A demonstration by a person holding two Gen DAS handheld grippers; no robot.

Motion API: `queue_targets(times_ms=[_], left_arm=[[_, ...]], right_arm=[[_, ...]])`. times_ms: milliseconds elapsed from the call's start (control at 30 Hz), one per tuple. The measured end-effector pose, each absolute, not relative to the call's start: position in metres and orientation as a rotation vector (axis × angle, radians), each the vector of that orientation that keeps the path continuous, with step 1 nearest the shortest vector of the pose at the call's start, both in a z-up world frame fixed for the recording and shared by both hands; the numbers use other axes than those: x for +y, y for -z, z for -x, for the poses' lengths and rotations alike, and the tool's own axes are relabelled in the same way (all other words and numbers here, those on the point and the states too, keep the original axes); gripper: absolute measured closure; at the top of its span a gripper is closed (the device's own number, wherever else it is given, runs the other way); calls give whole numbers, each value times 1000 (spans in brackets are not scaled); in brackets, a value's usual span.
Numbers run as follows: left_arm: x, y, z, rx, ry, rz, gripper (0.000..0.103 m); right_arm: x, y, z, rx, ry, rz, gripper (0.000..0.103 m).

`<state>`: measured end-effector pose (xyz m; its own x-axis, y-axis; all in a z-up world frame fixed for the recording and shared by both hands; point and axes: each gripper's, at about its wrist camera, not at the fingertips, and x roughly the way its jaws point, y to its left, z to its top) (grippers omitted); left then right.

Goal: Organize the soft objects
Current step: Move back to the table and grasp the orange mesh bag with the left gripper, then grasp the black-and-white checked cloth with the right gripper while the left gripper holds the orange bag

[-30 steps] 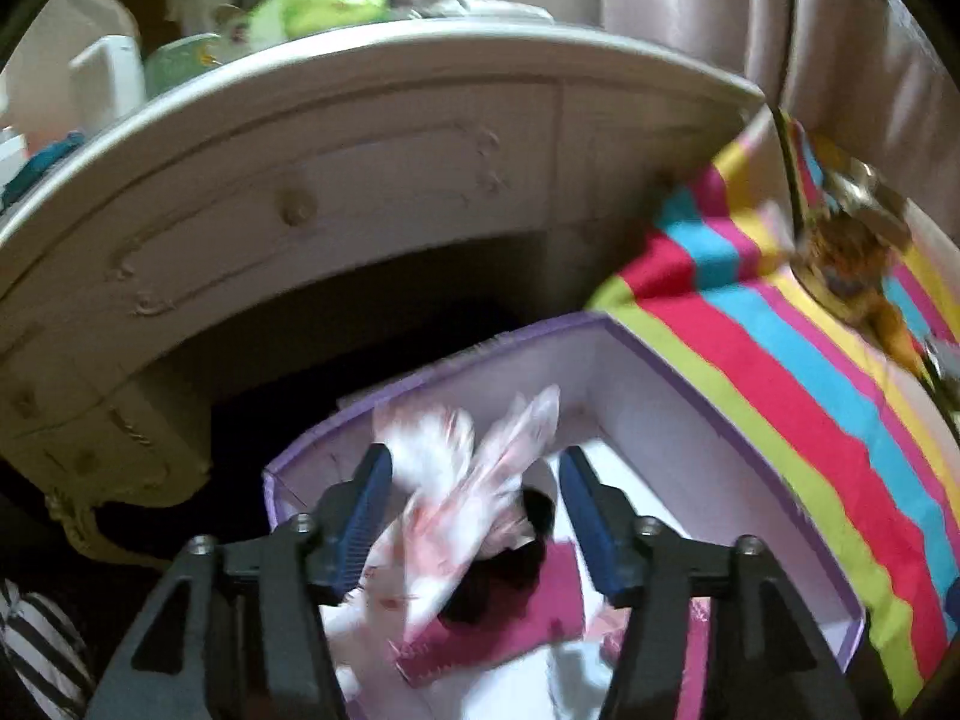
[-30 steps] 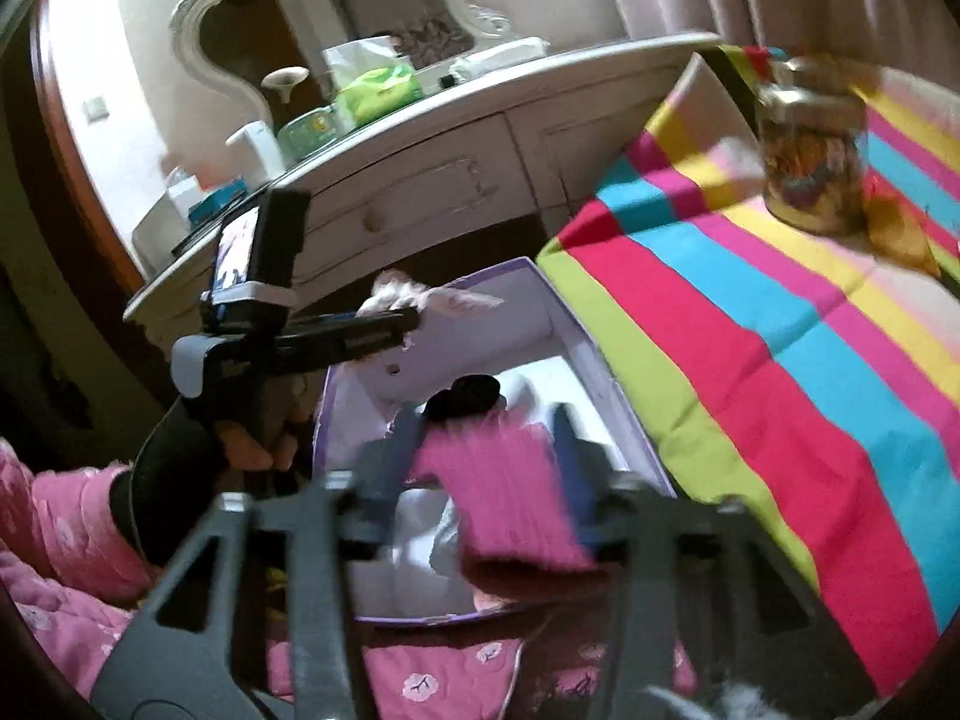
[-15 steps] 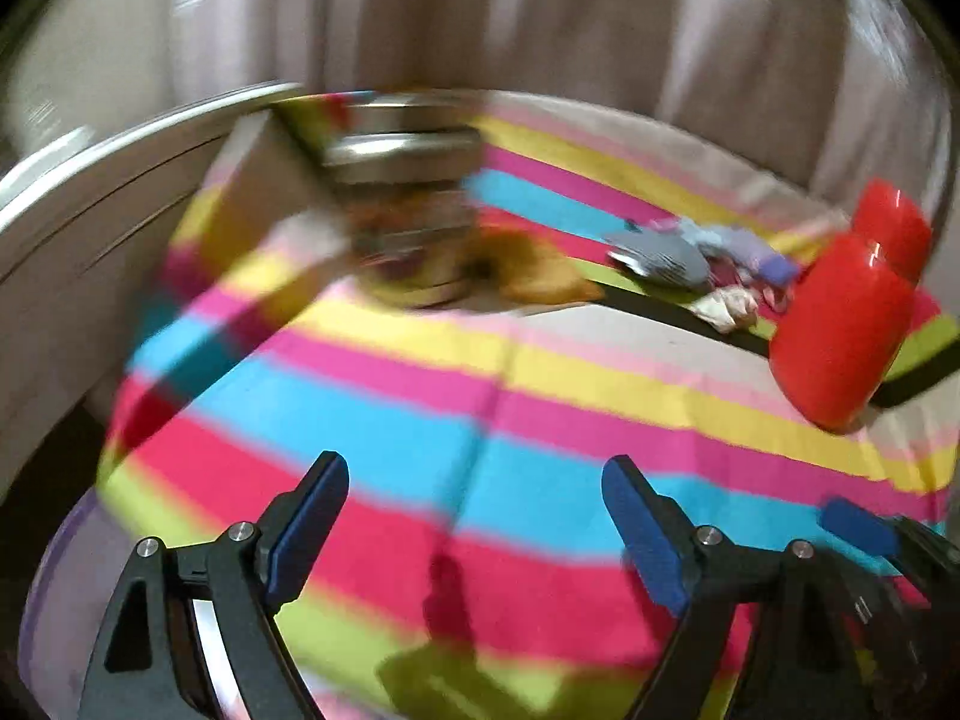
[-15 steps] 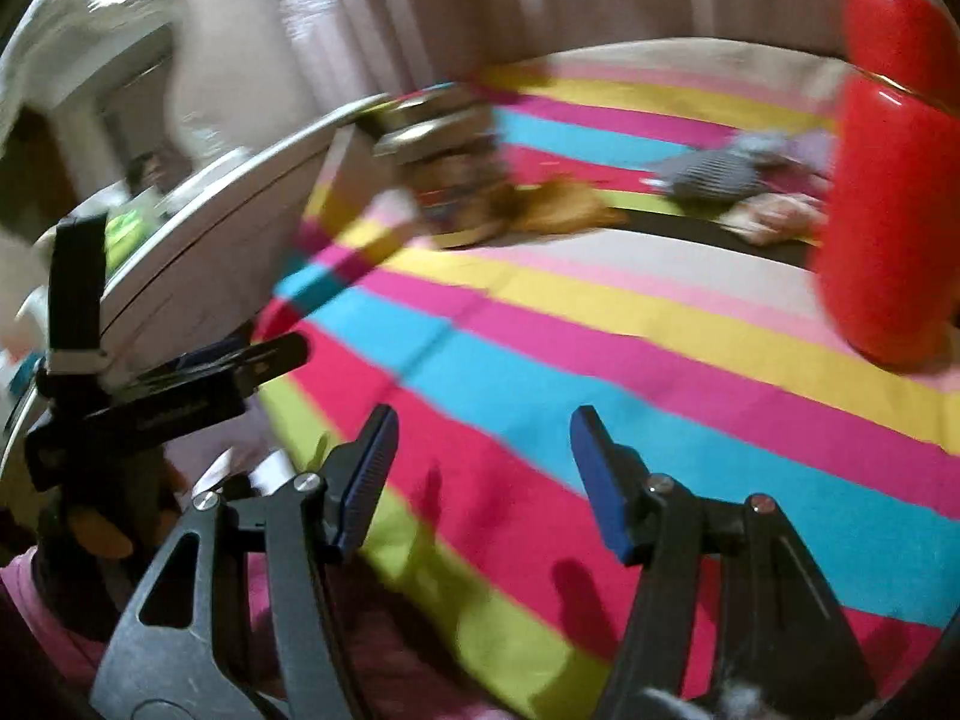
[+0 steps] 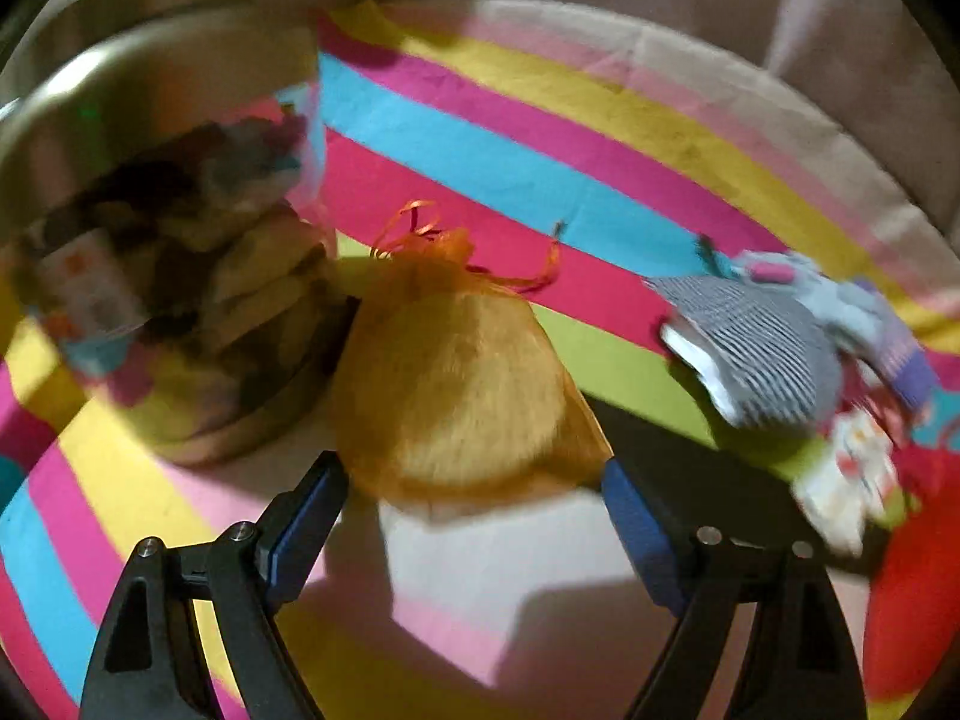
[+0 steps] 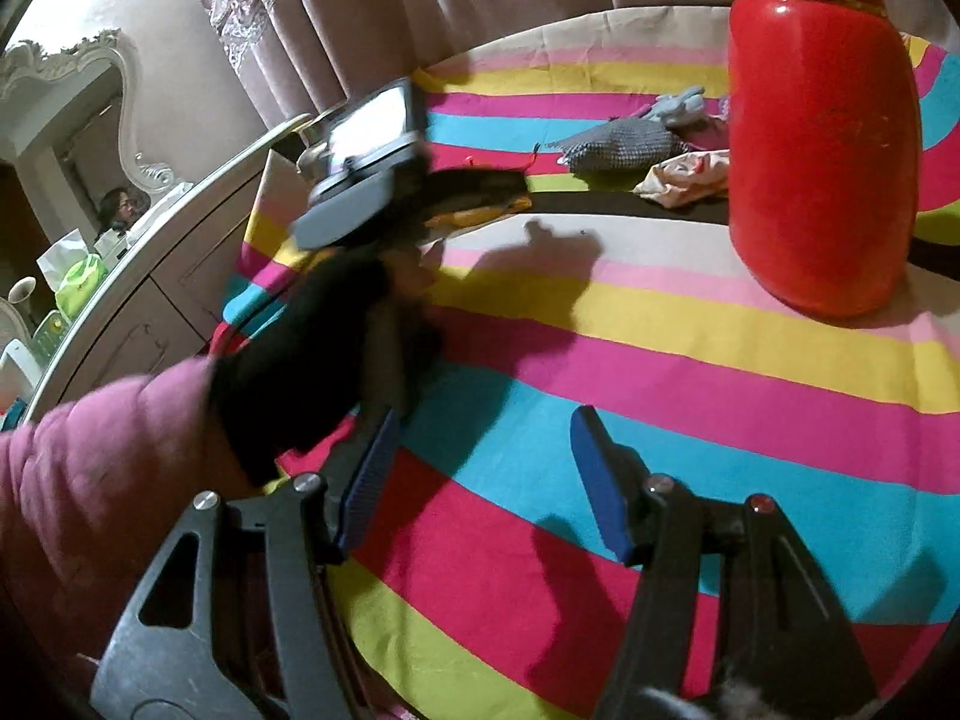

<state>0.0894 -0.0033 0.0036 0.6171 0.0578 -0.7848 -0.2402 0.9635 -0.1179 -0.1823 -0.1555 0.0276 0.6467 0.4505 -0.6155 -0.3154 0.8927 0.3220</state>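
Left gripper (image 5: 474,504) now off the box, jaws wide before orange pouch (image 5: 456,378) beside filled jar (image 5: 162,240).

The left tool (image 5: 474,516) points steeply down with its blue pads (image 5: 303,531) spread wide and nothing between them. The right tool (image 6: 480,480) is angled down, half open and empty. A pink sleeve (image 6: 90,468) and a dark-gloved hand (image 6: 312,348) carry the left tool.

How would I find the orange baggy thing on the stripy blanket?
Look on the striped blanket for the big round jar. The orange mesh pouch lies touching its side. It alone is see-through orange with curly ribbon on top; the grey striped sock nearby is not.
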Motion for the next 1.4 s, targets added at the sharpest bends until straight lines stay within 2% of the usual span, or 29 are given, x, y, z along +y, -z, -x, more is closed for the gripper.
queue_targets(times_ms=[133,200,267,333,367,600,767,867,1000,1233,1267,1300,1333,1400], left_arm=[[3,-2,-114,907,-234,286,13],[0,1,-121,929,-229,265,0],[-12,4,-126,968,-216,155,0],[-14,2,-120,970,-168,141,8],[-14,-1,-114,953,-136,127,23],[11,-16,-7,906,50,173,23],[44,-11,71,833,30,180,23],[71,-8,78,826,8,332,23],[69,-3,78,837,-2,302,22],[67,1,66,830,31,327,20],[69,1,67,830,32,329,20],[69,2,67,830,31,327,20],[69,1,67,831,32,326,20],[65,2,61,831,33,327,19]], right_arm=[[-157,-21,178,774,-451,-225,39],[-157,-17,175,790,-453,-240,39],[-156,-13,174,807,-453,-243,39],[-155,-12,175,816,-459,-243,39],[-154,-14,176,813,-461,-242,39],[-156,-32,160,742,-423,-143,39],[-145,-47,101,720,-352,-54,35],[-126,-57,52,681,-306,21,32],[-99,-53,-14,701,-242,181,24],[-76,-4,-97,823,-93,490,23],[-81,-2,-100,825,-82,491,29],[-85,-5,-100,821,-81,466,44],[-94,-14,-95,804,-86,401,96],[-113,-45,-65,707,-189,190,94]])
